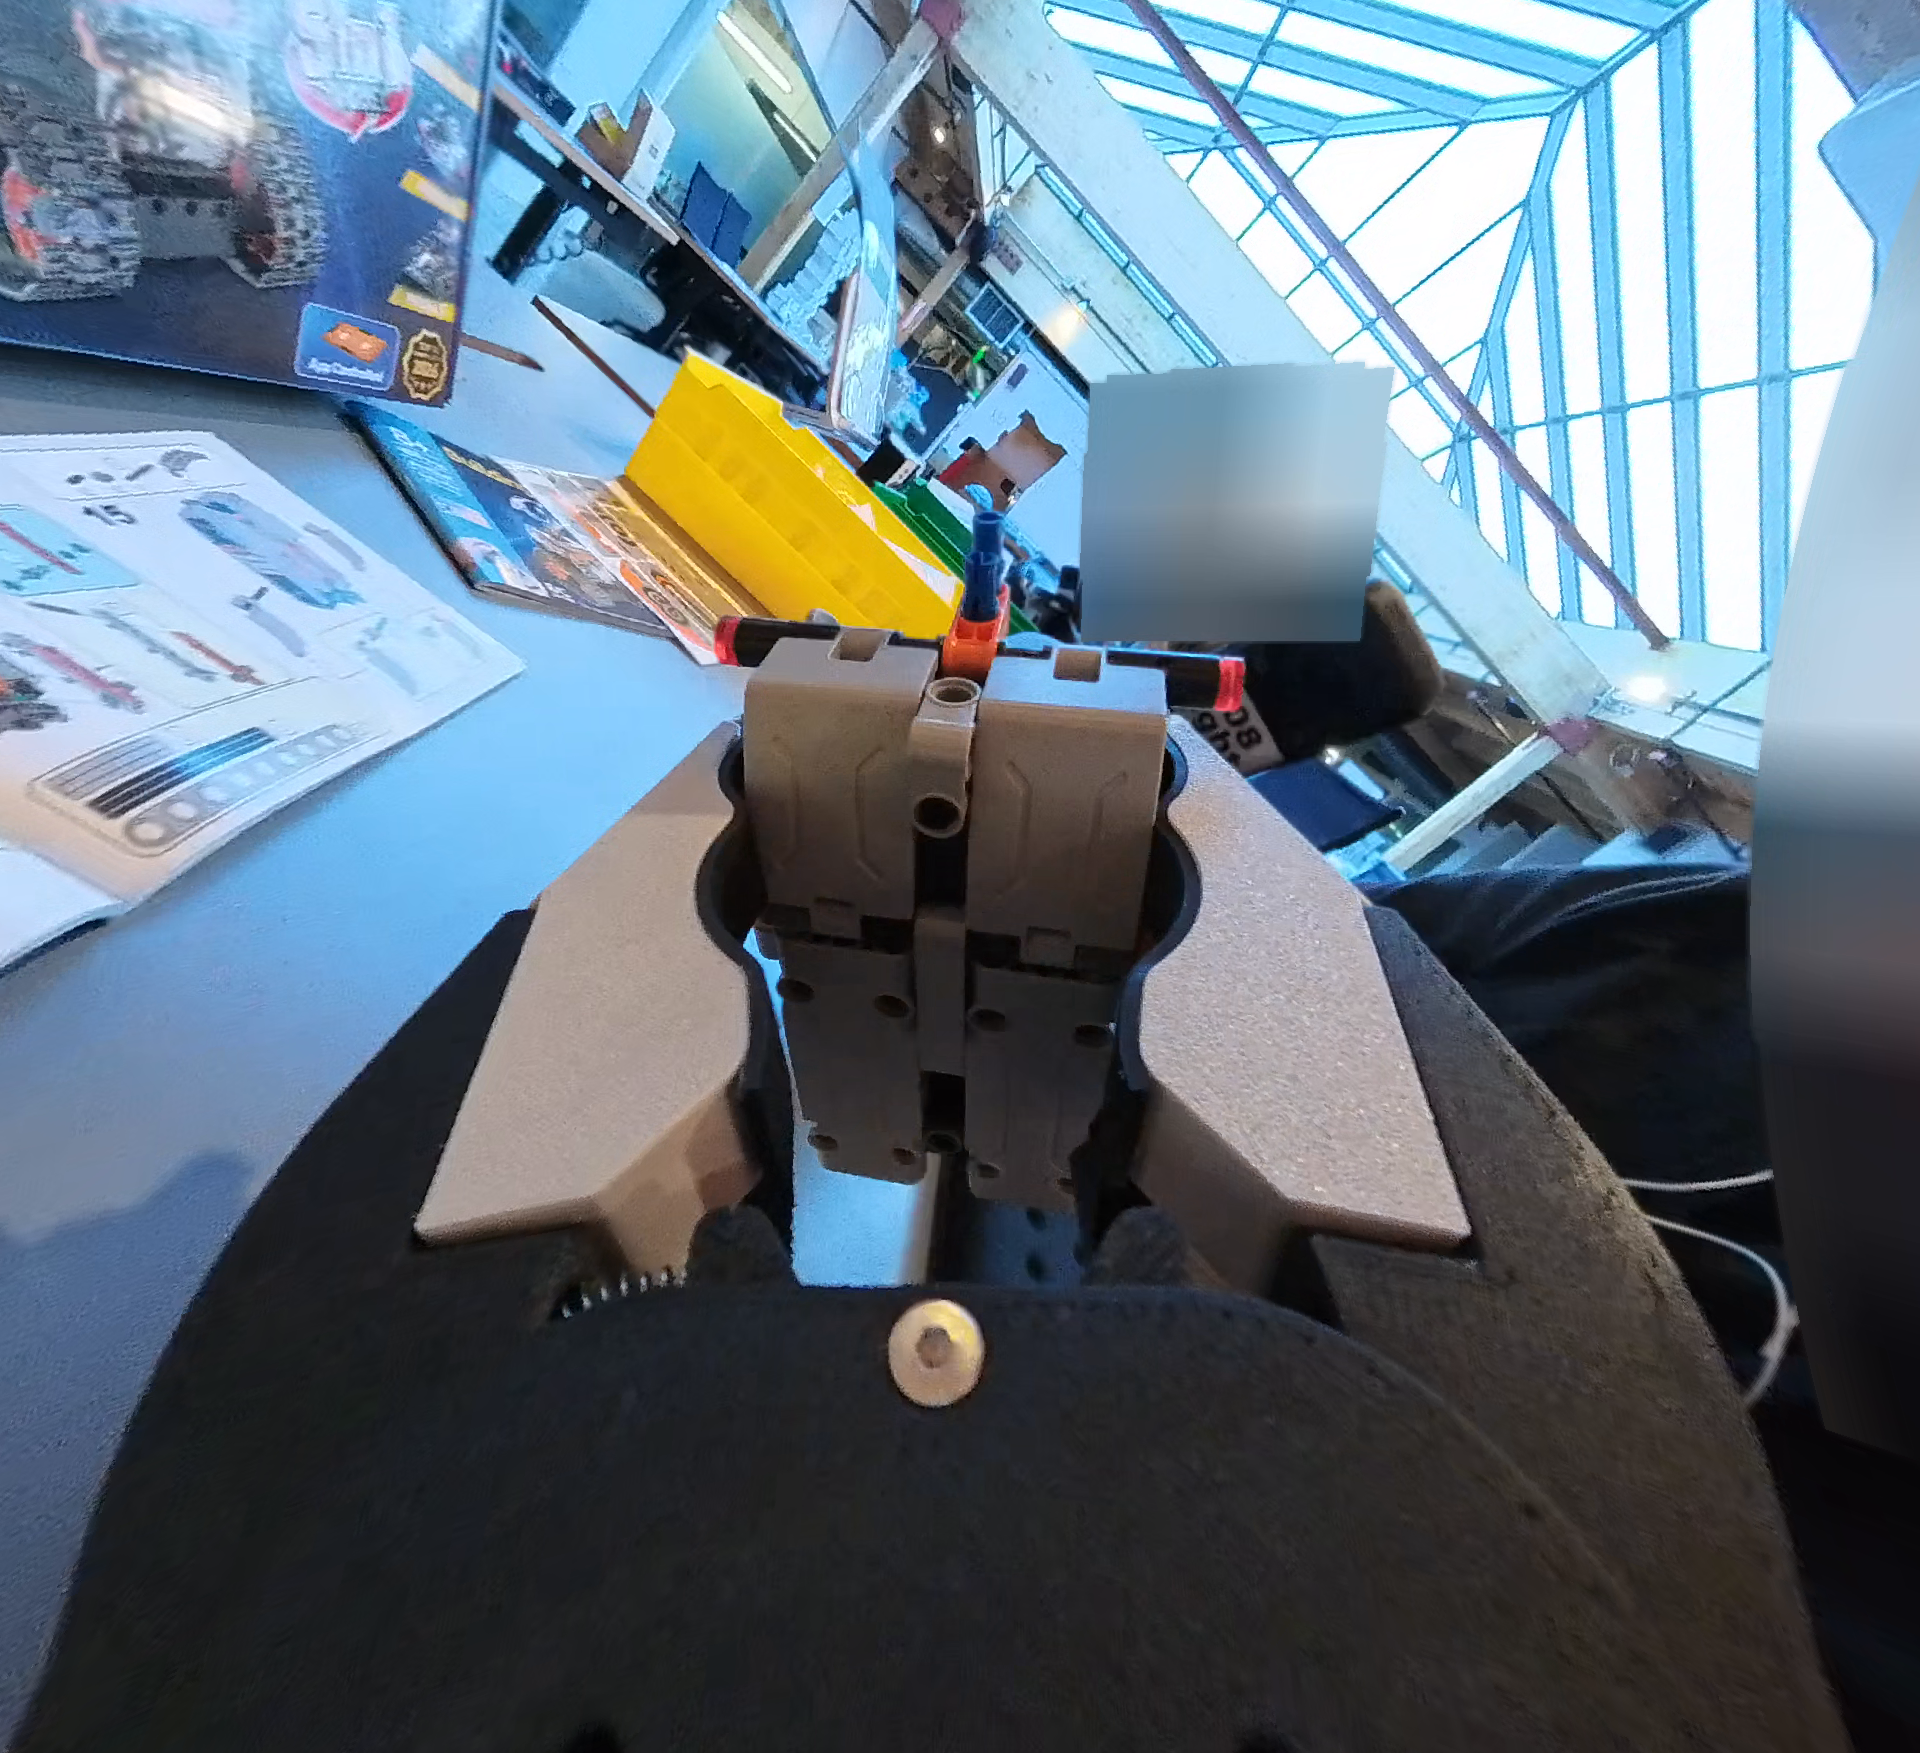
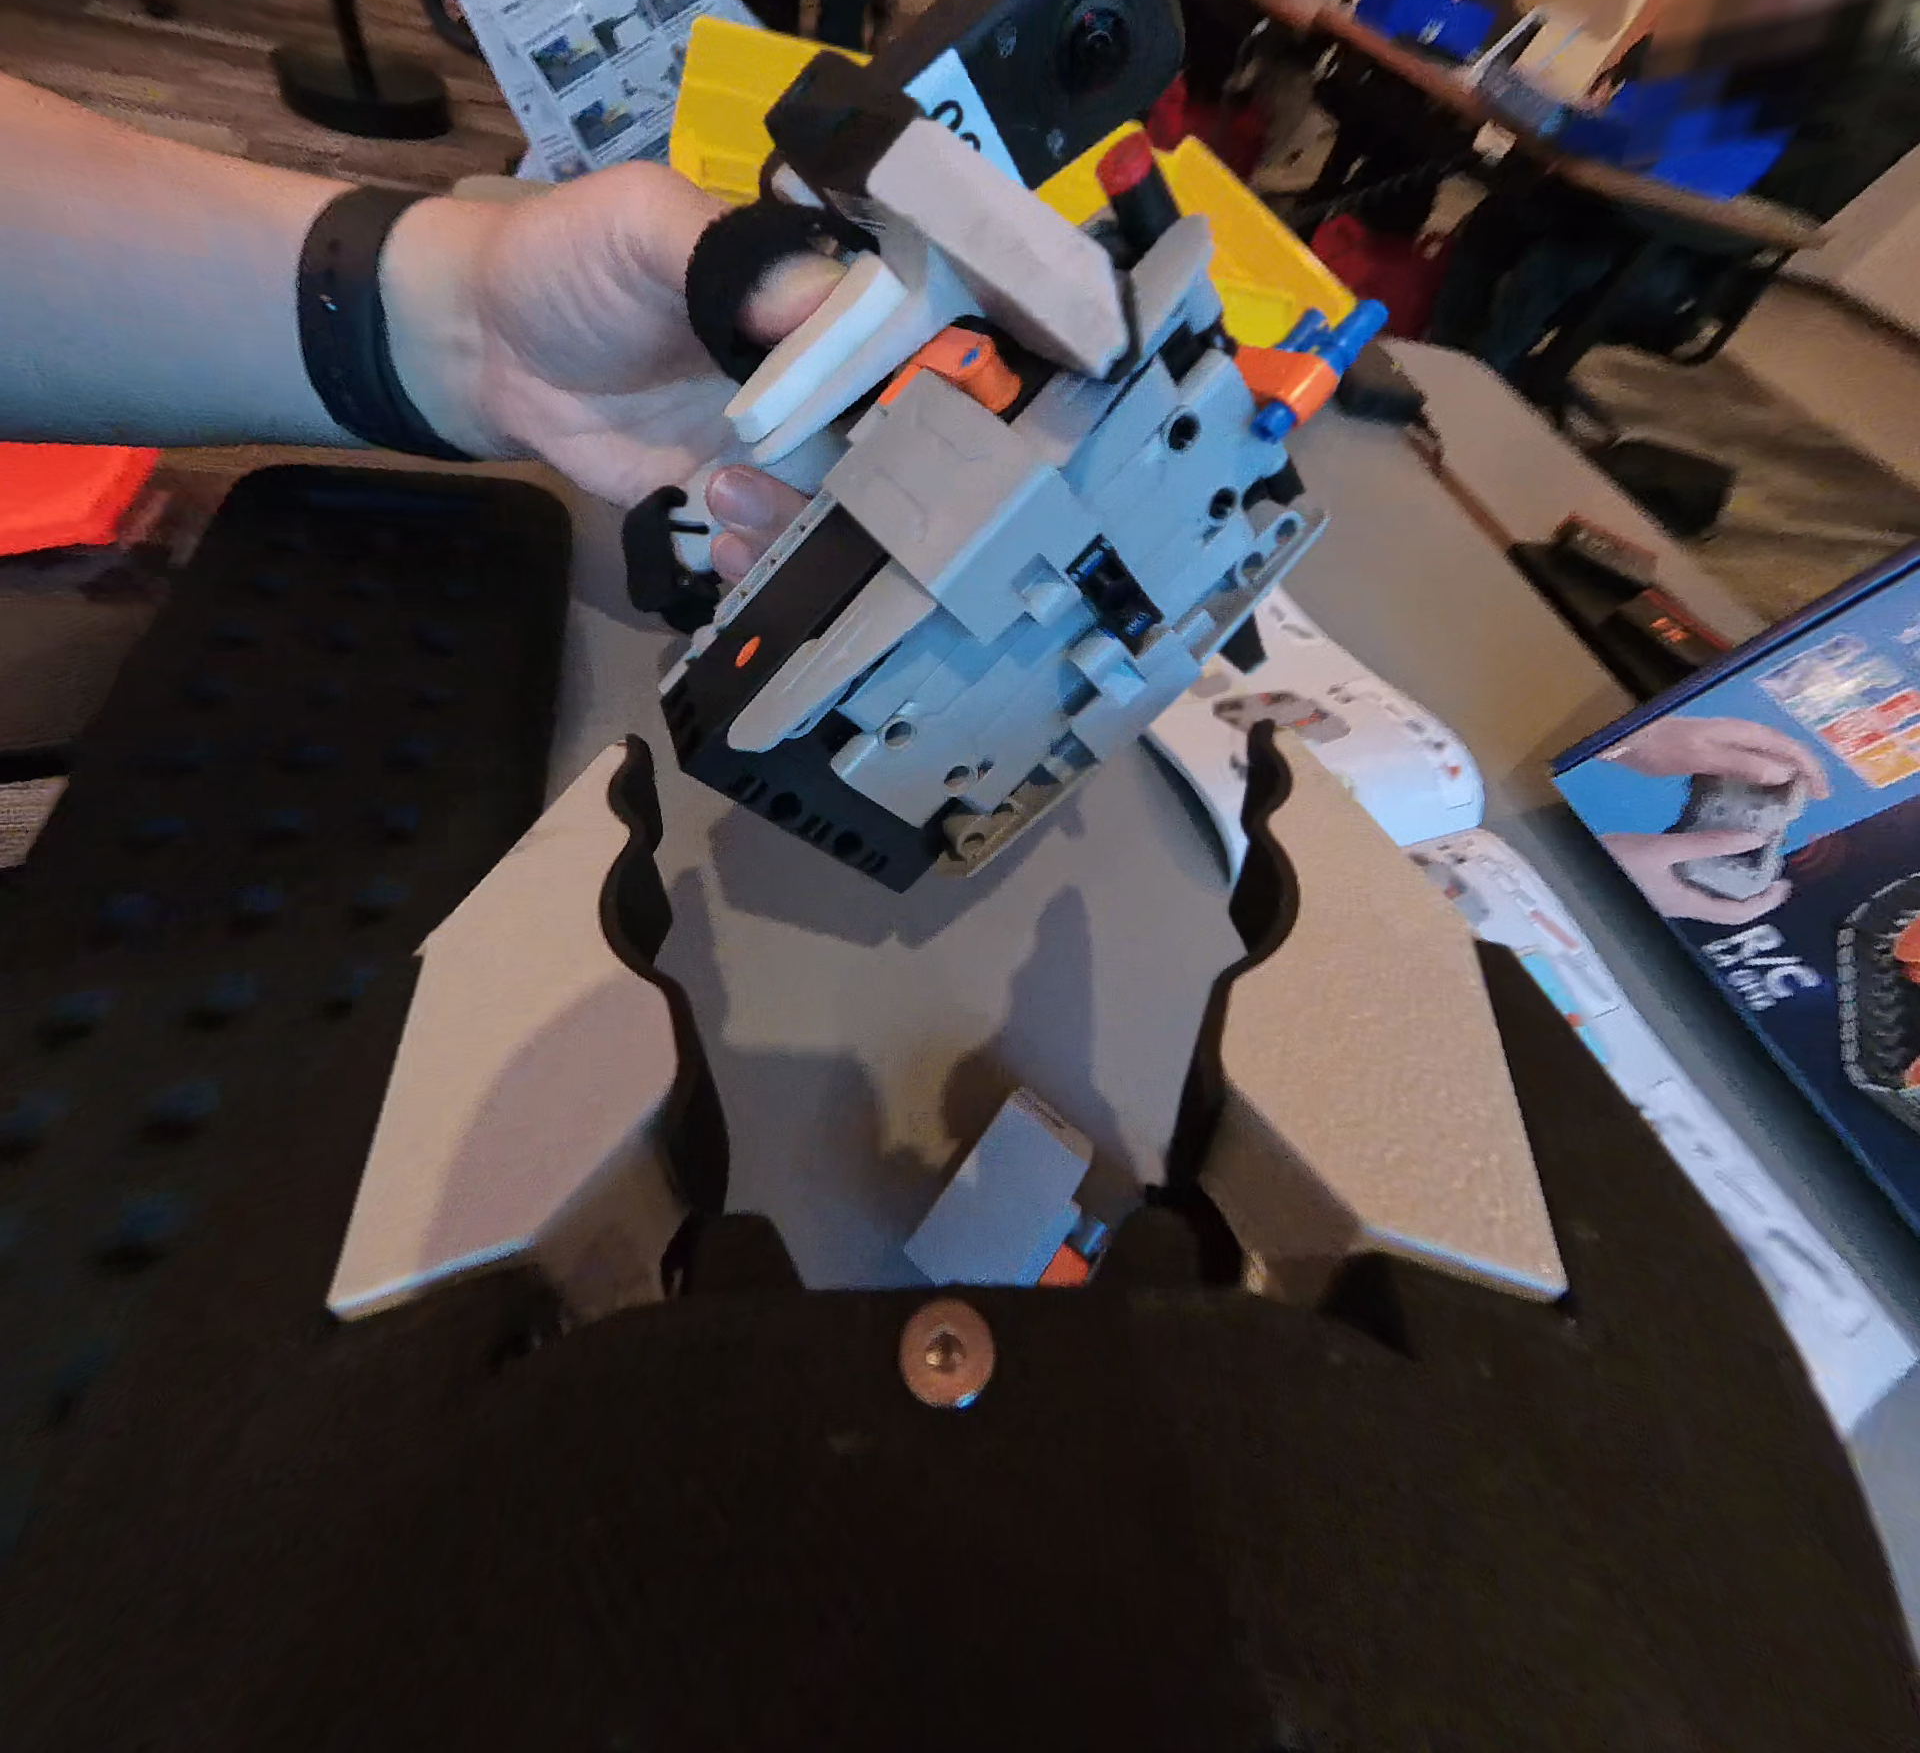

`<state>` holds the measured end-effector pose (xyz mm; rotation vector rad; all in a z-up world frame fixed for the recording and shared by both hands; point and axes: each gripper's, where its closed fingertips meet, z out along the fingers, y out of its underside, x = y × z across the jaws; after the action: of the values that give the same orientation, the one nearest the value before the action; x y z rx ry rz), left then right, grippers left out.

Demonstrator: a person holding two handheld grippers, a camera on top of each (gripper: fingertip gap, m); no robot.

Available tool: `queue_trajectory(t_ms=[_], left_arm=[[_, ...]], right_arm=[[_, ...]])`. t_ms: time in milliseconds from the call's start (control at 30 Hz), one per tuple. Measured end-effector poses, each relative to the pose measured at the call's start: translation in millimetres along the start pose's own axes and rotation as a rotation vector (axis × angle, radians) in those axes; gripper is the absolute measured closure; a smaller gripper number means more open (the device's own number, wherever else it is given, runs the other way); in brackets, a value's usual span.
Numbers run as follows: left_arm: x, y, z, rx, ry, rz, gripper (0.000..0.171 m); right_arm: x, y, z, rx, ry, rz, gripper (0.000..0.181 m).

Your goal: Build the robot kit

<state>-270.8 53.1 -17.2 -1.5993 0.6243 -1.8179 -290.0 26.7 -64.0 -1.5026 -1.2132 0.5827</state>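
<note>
your left gripper [image 1: 956,872] was clamped on a grey brick model [image 1: 954,830], lifted off the table [image 1: 312,1028], with the open instruction booklet [image 1: 197,602] to its left and a yellow bin [image 1: 769,498] beyond. your left hand [image 2: 582,321] showed in the right wrist view, holding that gripper with the model. your right gripper [image 2: 951,872] stood wide open and held nothing, just below the model, a small grey piece [image 2: 1003,1194] between its fingers on the table.
</note>
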Motion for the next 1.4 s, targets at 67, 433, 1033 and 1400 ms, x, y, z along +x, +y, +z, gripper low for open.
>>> queue_trajectory(t_ms=[67,433,1033,1400], left_arm=[[12.3,-0.6,4.9,-0.018,0.013,0.013,0.101],[49.2,-7.8,13.3,0.008,0.192,-0.091,0.100],[57.5,-0.1,11.7,0.046,0.207,-0.172,0.100],[74.2,16.9,25.3,-0.009,0.230,-0.107,0.100]], right_arm=[[0.3,-7.9,-3.8,0.035,0.067,-0.077,0.071],[-13.8,-44.1,-25.4,0.203,0.151,-0.184,0.084],[-11.0,-47.5,-33.4,0.172,0.121,-0.413,0.052],[-25.5,-53.4,-29.4,0.084,-0.011,-0.670,0.035]])
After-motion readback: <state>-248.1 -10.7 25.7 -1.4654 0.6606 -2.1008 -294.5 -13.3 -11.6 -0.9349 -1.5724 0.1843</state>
